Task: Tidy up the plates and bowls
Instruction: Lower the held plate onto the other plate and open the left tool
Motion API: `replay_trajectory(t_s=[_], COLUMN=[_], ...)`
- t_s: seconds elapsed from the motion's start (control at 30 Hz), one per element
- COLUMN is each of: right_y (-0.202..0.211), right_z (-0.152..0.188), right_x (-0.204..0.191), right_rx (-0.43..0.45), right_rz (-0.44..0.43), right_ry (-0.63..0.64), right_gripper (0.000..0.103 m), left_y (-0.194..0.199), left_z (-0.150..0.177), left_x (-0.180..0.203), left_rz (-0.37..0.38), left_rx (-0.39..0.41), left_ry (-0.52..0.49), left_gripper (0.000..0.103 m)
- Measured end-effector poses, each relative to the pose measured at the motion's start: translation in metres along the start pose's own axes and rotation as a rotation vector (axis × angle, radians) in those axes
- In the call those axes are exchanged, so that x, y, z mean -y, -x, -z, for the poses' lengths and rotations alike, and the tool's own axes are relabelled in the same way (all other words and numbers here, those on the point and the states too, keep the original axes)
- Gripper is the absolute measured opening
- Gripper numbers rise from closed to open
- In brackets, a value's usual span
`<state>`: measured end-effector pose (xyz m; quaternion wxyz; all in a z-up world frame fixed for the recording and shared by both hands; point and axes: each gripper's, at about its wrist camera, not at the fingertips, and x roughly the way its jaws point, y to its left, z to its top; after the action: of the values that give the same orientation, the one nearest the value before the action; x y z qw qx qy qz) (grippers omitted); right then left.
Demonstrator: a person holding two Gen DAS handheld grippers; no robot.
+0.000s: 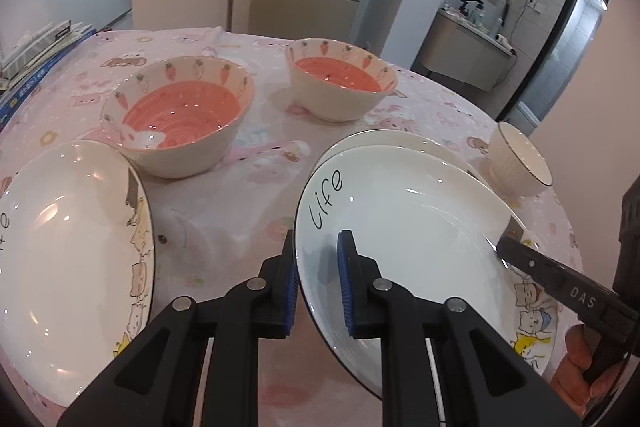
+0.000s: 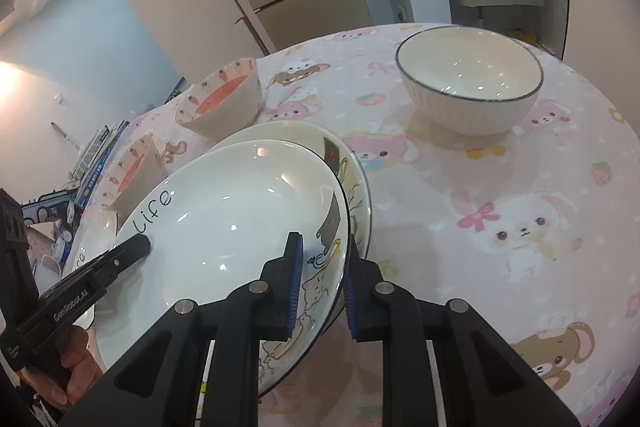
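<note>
White plates, coral bowls, pink cartoon cloth

Between the black left gripper point(image 1: 318, 267) and its blue pads point(image 1: 345, 283) sits a white plate point(image 1: 400, 227), thin dark rim, "Life" in black script, cartoon cats in yellow and blue. Ahead, two cream bowls point(image 1: 180, 119) glow coral-pink inside, carrots round the rim. Beyond the right gripper point(image 2: 322, 283), a ribbed white bowl point(image 2: 470, 83) with a dark rim line. The tablecloth point(image 2: 500, 207) is pink with bears, bunnies and strawberries.
</note>
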<state>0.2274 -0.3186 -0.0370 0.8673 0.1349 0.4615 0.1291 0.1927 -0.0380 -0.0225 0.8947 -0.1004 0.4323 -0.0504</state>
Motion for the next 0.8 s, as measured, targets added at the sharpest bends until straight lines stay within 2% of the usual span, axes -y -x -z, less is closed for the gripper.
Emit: replay_trajectory(t_s=[0.4,0.6,0.8], right_y=[0.001,0.001,0.002], right_z=[-0.001,-0.001,0.000], right_x=[-0.001,-0.001,-0.002], right_rx=[0.010,0.009,0.013], right_rz=[0.021,0.015,0.023], right_ry=[0.022,0.023,0.028], right_gripper=[0.021,0.023,0.023], left_y=[-0.008,-0.007,-0.007], left_z=[0.004,0.004,0.006], left_x=[0.001,0.002,0.010], left_rz=[0.024,0.014,0.014], left_rx=[-0.061,-0.060,-0.065], left_ry=[-0.003,-0.012,-0.047], left_gripper=[0.018,0.020,0.031])
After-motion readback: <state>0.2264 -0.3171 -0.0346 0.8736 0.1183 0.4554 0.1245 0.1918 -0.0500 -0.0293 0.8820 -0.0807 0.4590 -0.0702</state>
